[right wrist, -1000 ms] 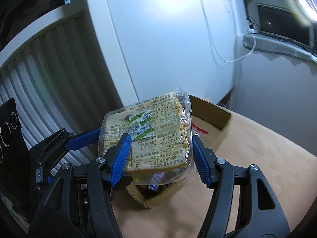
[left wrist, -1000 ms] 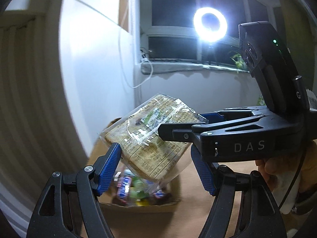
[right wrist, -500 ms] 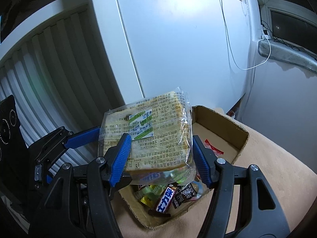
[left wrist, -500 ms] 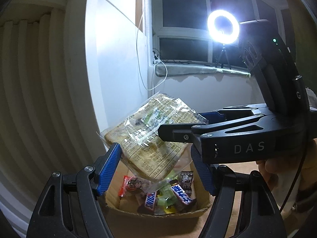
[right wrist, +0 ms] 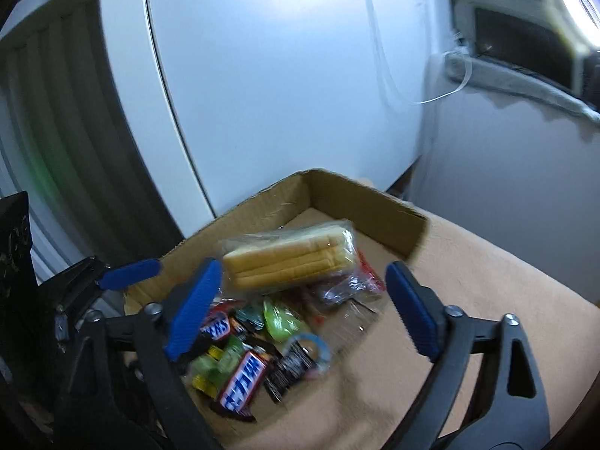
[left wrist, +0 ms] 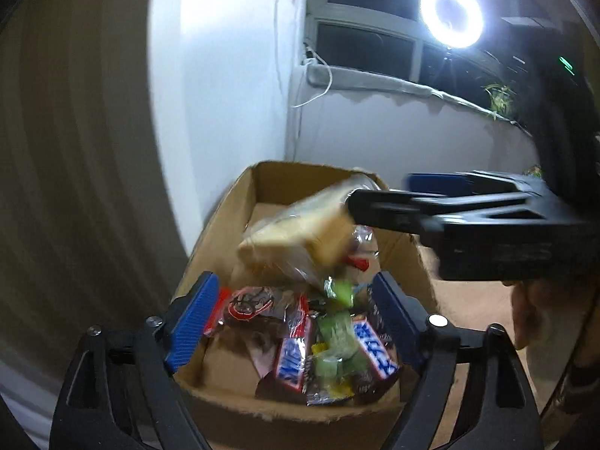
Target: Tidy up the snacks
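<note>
Bread: a wrapped loaf of sliced bread is seen over the box, blurred by motion; whether it is resting on the pile or falling onto it cannot be told.
Box: an open cardboard box is set on a tan surface, close against a white cabinet.
Contents: chocolate bars, green-wrapped sweets and dark packets are heaped at the near end of the box; the far end is seen bare.
Right gripper: blue pads are spread wide apart, nothing is pinched; the bread is seen beyond the tips, untouched by either pad.
Left gripper: pads are likewise spread wide, nothing is held; the heap of snacks is framed between them.
Step in hand: the bread is judged to be at the point of release into the box, the placing all but done.
Progress: one box with several snacks inside is shown; what is left outside it cannot be seen.
Next move: both grippers are to be drawn up and clear of the box walls, then another loose snack is to be sought.
Risk: the bread is soft and its wrapper slack; it may tilt off the uneven heap.
</note>
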`<state>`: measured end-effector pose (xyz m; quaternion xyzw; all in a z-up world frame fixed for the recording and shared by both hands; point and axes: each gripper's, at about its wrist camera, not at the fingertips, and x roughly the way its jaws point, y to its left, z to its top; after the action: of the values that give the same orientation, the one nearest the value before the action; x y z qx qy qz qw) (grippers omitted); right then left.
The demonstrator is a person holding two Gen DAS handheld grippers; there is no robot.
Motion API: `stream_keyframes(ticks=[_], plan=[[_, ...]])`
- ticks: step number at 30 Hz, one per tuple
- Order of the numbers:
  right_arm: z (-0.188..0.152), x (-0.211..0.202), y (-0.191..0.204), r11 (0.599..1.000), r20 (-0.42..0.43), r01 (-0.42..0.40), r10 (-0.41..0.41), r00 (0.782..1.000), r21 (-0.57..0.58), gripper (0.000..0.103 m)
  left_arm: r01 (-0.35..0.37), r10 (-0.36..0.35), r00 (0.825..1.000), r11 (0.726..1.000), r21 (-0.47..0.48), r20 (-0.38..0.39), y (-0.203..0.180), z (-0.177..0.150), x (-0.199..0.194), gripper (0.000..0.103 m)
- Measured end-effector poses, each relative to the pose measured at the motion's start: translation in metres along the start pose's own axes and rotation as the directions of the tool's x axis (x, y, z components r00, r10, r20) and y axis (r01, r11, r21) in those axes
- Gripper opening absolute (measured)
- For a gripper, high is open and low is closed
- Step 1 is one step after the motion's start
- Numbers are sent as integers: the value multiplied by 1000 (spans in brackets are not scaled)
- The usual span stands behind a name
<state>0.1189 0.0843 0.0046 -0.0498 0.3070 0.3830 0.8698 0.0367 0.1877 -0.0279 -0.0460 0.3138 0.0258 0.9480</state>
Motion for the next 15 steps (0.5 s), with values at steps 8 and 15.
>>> stream_keyframes(ticks=[8,15], plan=[[-21,-37,-6,997,97,83,-82,992,1,103,-68,69,997,998,-4,40,2,-7,-28,103],[-31,-56,-8,992,131,119,-124,984,52,103,-66,66,996,998,-3,60,0,-3,-34,103]])
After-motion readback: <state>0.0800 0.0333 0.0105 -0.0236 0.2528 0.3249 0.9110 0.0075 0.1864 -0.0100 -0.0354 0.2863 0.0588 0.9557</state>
